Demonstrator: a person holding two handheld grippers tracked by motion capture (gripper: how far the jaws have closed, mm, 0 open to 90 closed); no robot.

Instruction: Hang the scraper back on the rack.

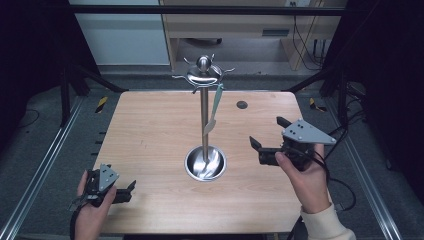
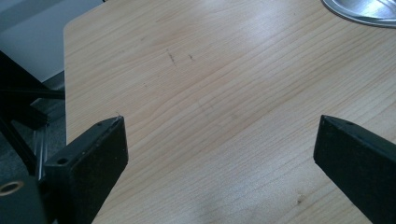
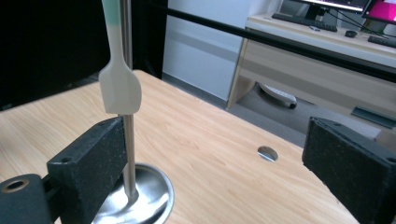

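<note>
**Two open claws wait near a metal stand with a spatula**

Closest to the person, the left claw (image 1: 131,189) sits low at the near left corner of the wooden bench (image 1: 150,130), well apart from the metal stand (image 1: 204,115). A hand (image 1: 90,212) holds it from behind. Its two black jaws are spread wide with nothing between them. In the left gripper view, bare wood shows between the jaws, and the edge of the stand's shiny round base (image 2: 362,11) peeks in at the top right corner.

A bit farther in, to the right of the stand, is the right claw (image 1: 267,135). The right hand (image 1: 305,175) holds it, and a cream sleeve (image 1: 325,225) covers the wrist. A grey three-cornered plate (image 1: 306,132) sits on top. Its jaws are wide apart too, and they hold nothing. They point toward the stand but do not touch it.

The stand rises from the middle of the bench. It has a round dish-shaped base (image 1: 205,164), a thin straight pole and a top with a ball and little hooks (image 1: 202,70). A spatula (image 1: 214,112) hangs from one hook, just beside the pole. Its handle is pale green and its flat white blade (image 3: 120,88) points down, above the base.

Past the stand, to its right, is a small round hole (image 1: 242,104) in the bench. Beyond the bench is a light wooden desk (image 3: 317,60) with a keyboard (image 3: 303,22) on it.
</note>
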